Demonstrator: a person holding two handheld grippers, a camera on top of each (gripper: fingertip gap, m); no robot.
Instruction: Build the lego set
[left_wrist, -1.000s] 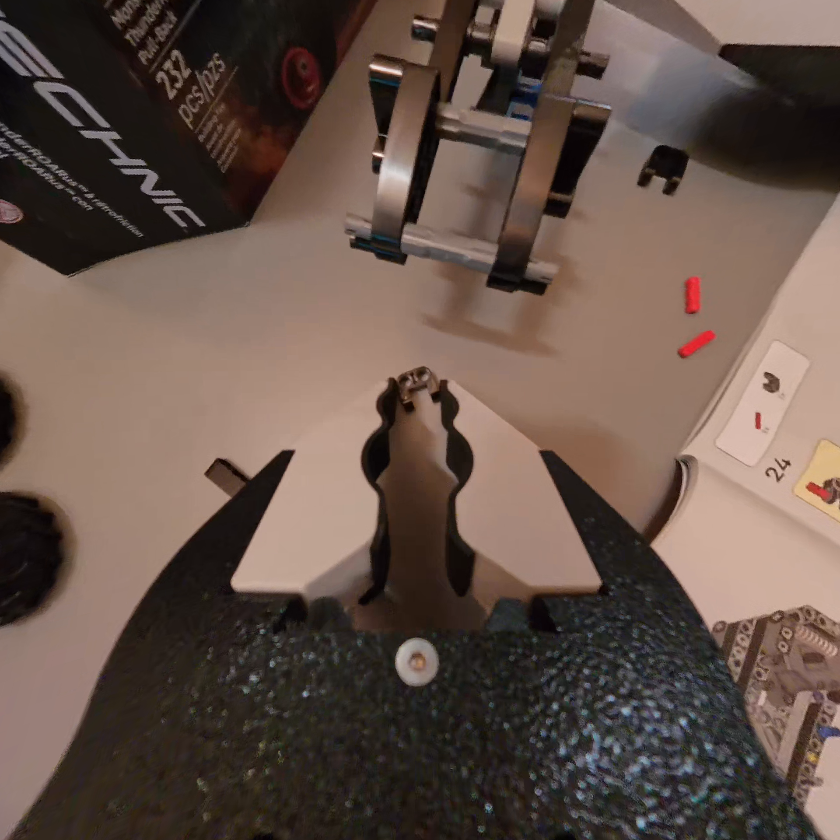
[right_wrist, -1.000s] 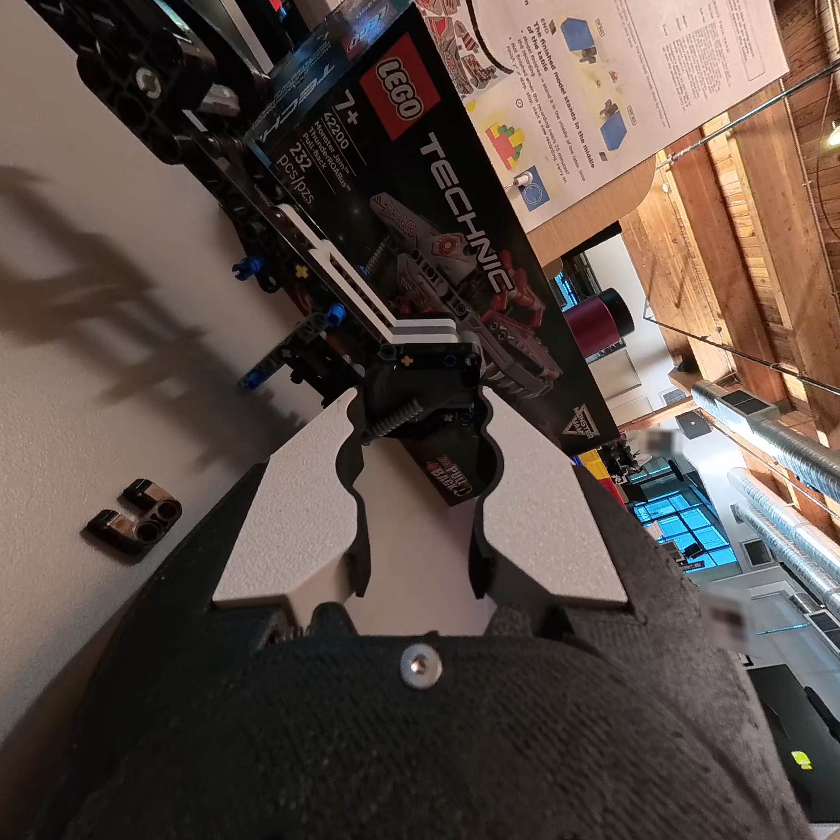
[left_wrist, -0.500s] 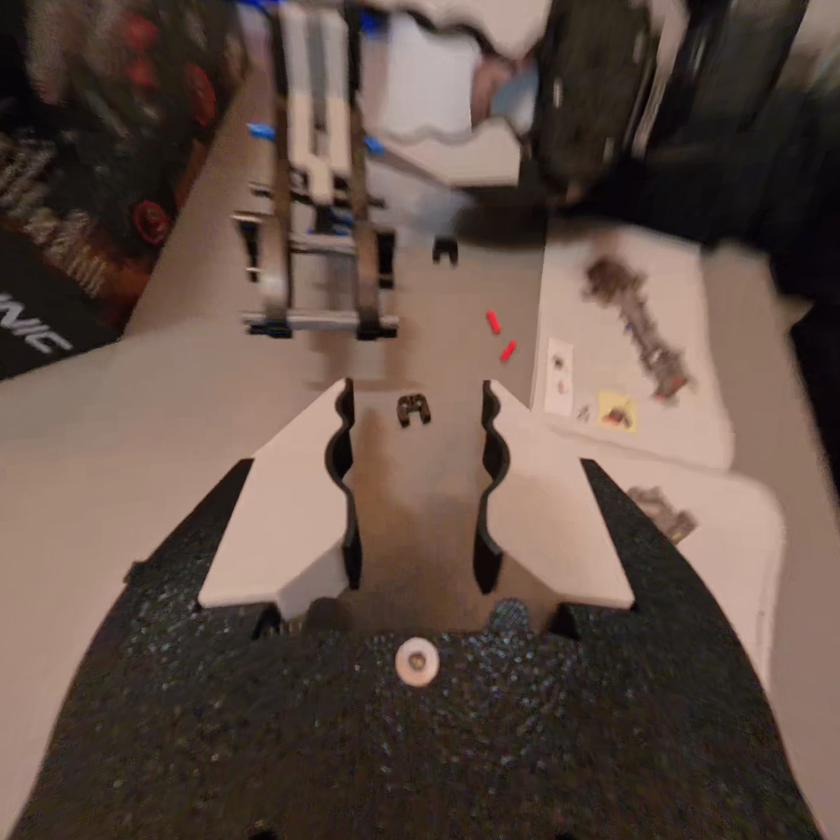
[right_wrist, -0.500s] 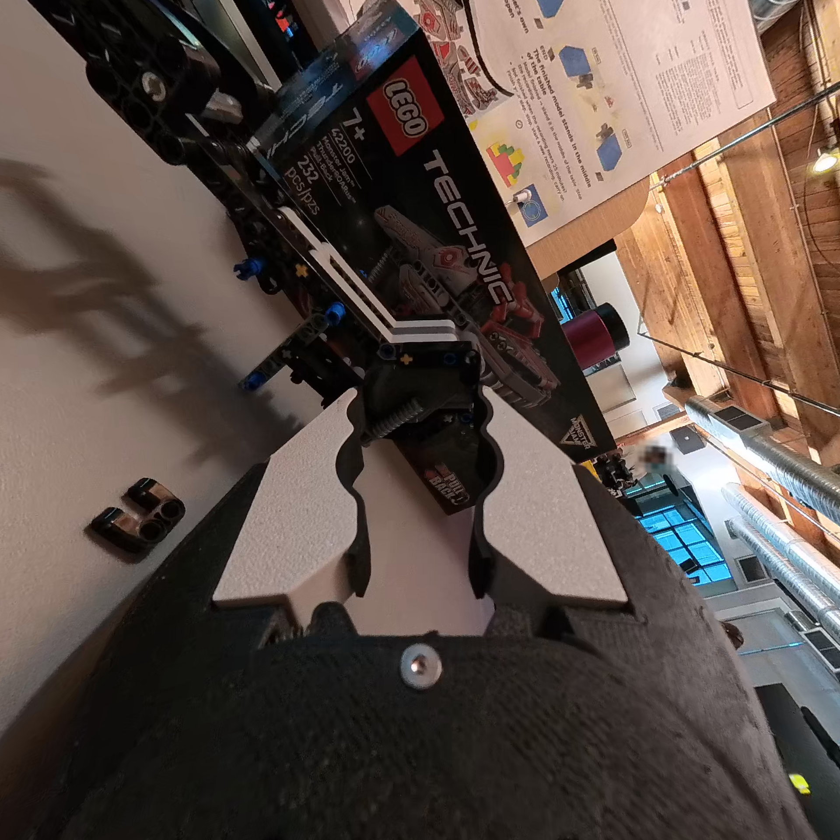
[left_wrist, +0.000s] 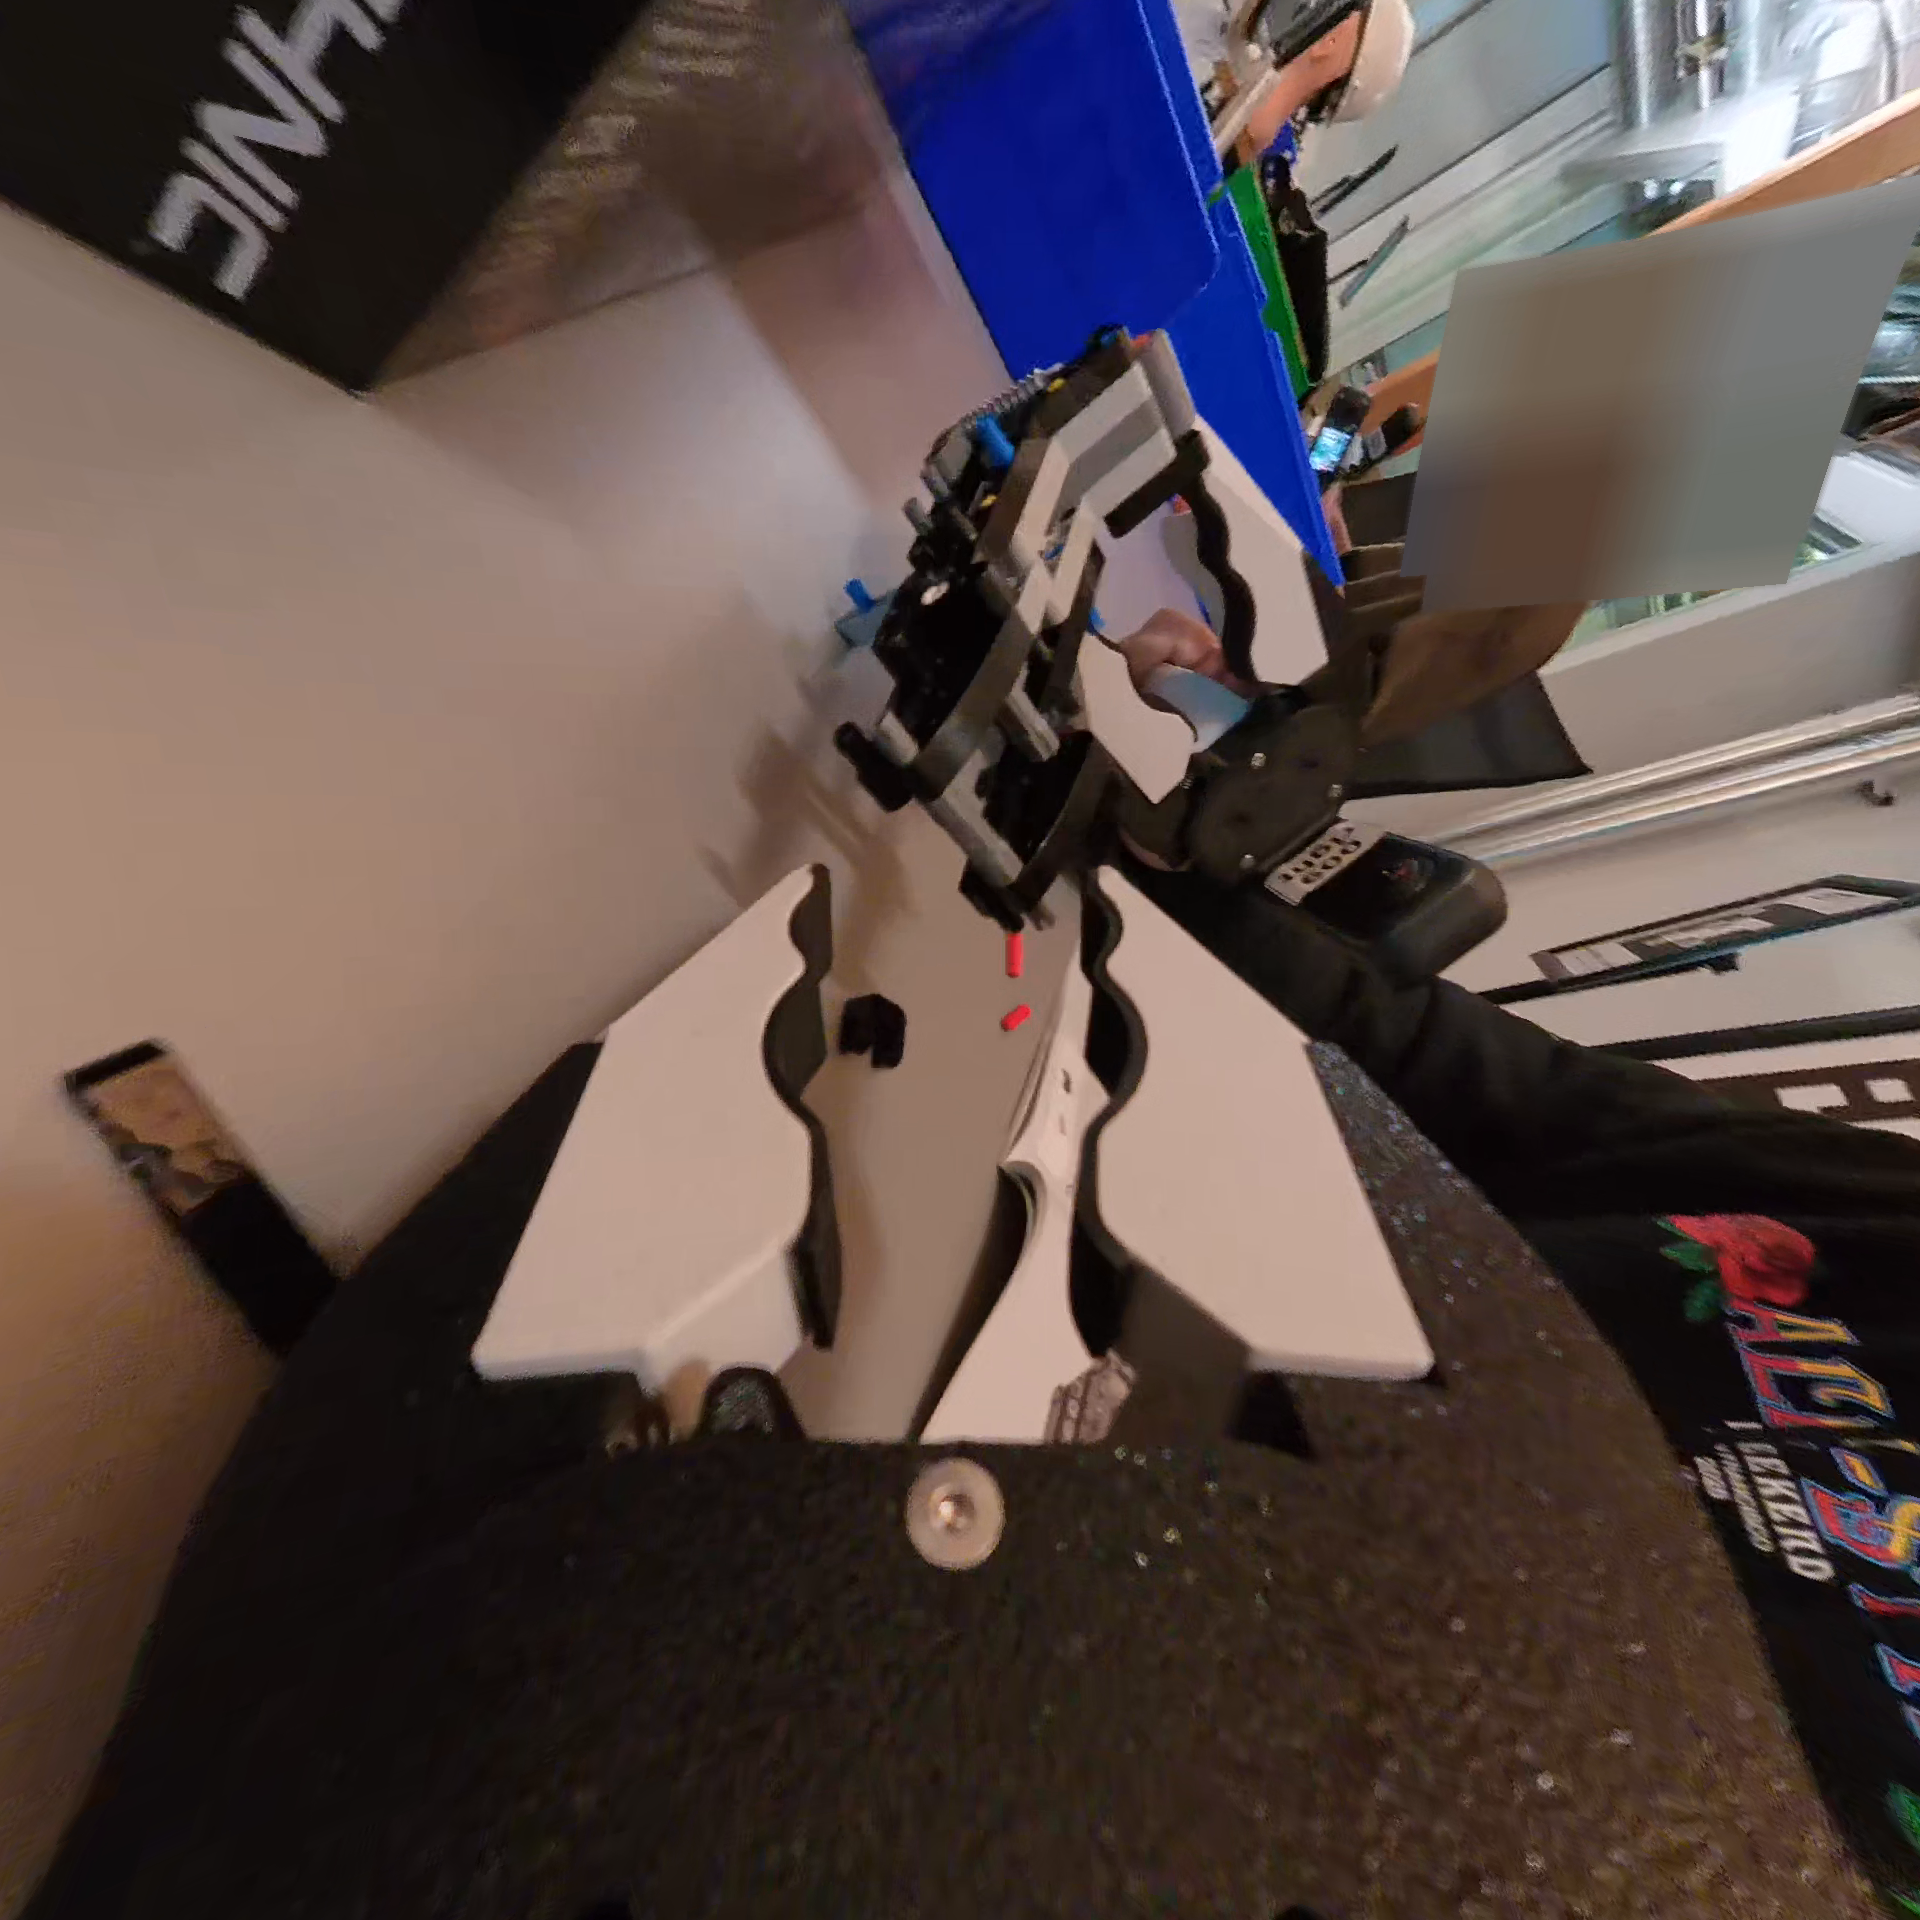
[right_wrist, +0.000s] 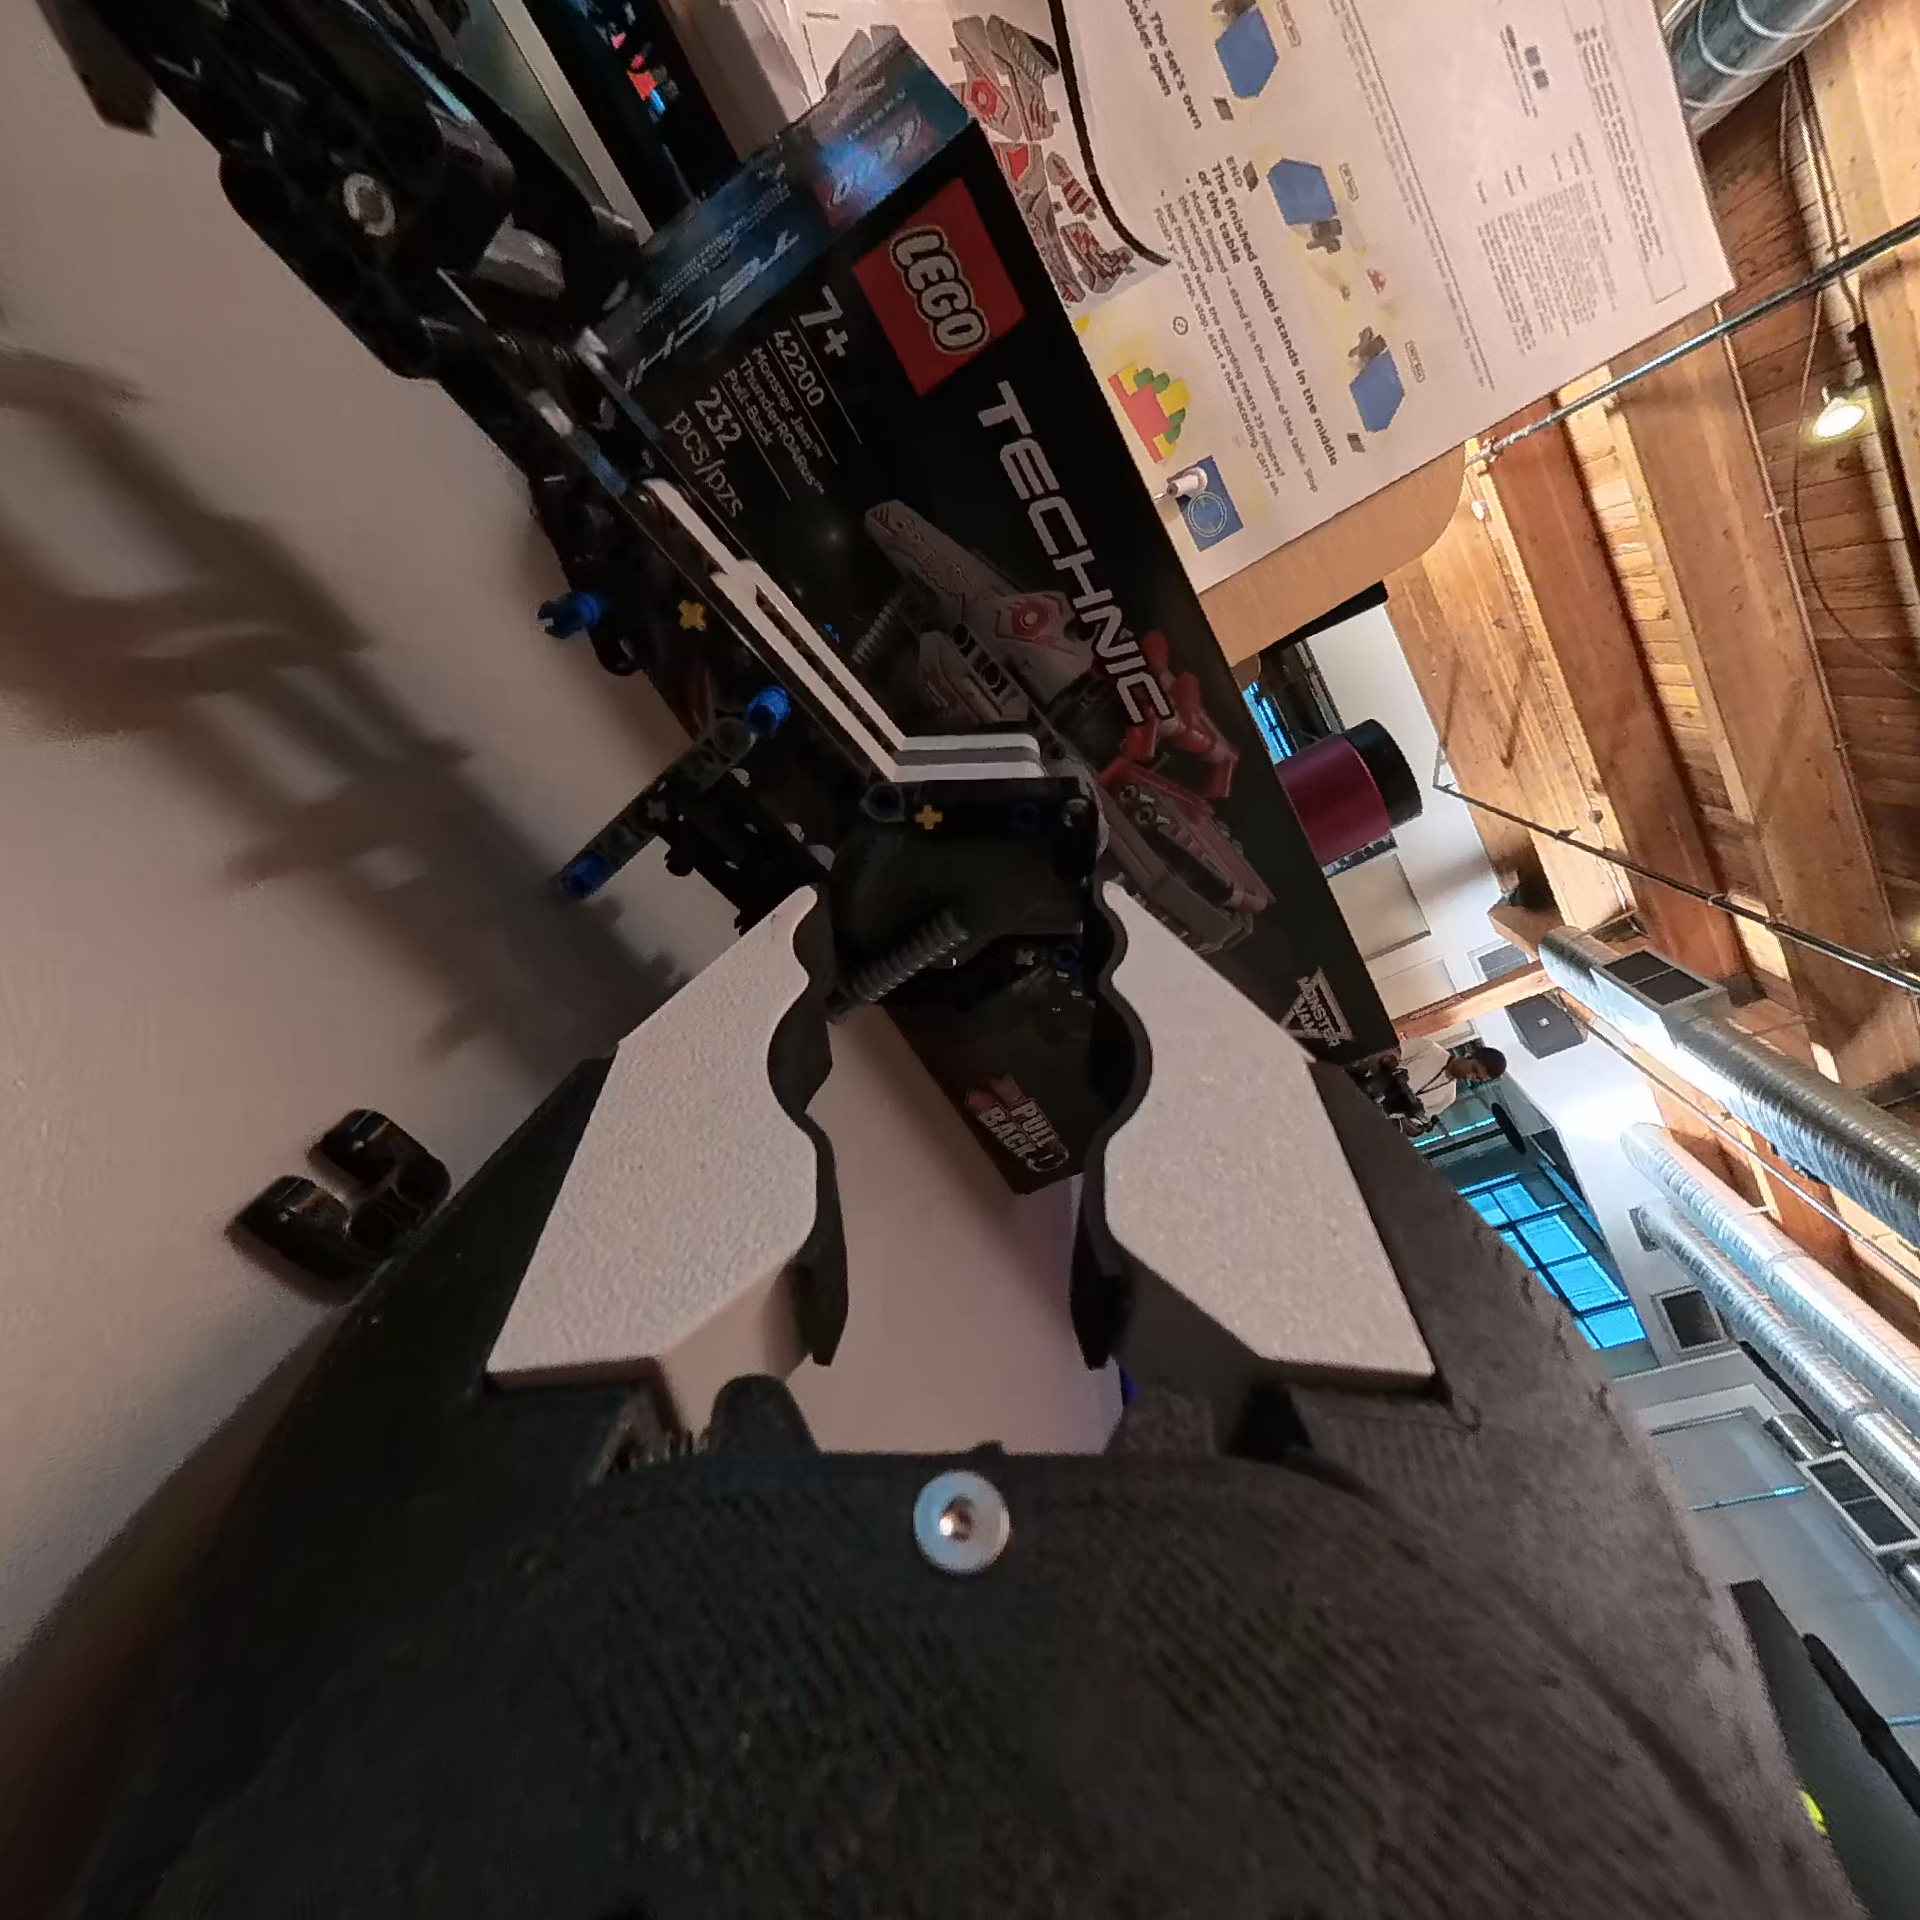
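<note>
Left claw (left_wrist: 956, 914): jaws spread wide, nothing held between them, nothing touched. Framed in the gap, lying on the pale counter (left_wrist: 364, 727): one small black connector piece (left_wrist: 871, 1031), nearer the left finger, and two short red pins (left_wrist: 1014, 982) just right of it, apart from each other. An open instruction booklet (left_wrist: 1029, 1174) is seen at the counter's right edge, partly behind the right finger.

Partly built lego chassis (left_wrist: 997, 665): black and grey beams with blue pins, held off the counter beyond the left claw's tips, gripped at its far end.

Right claw (right_wrist: 956, 925): jaws at a moderate spread, closed on the black end block of the chassis (right_wrist: 966, 883), where a coiled grey spring is seen; both inner finger faces are pressed against that block. The chassis beams extend away toward the upper left.

Also recorded in the right wrist view: a black angled connector (right_wrist: 338, 1205) lying on the counter (right_wrist: 208, 935) at lower left, clear of the claw; the black set box (right_wrist: 987, 540) standing behind the chassis; a printed poster (right_wrist: 1382, 208) behind the box.
</note>
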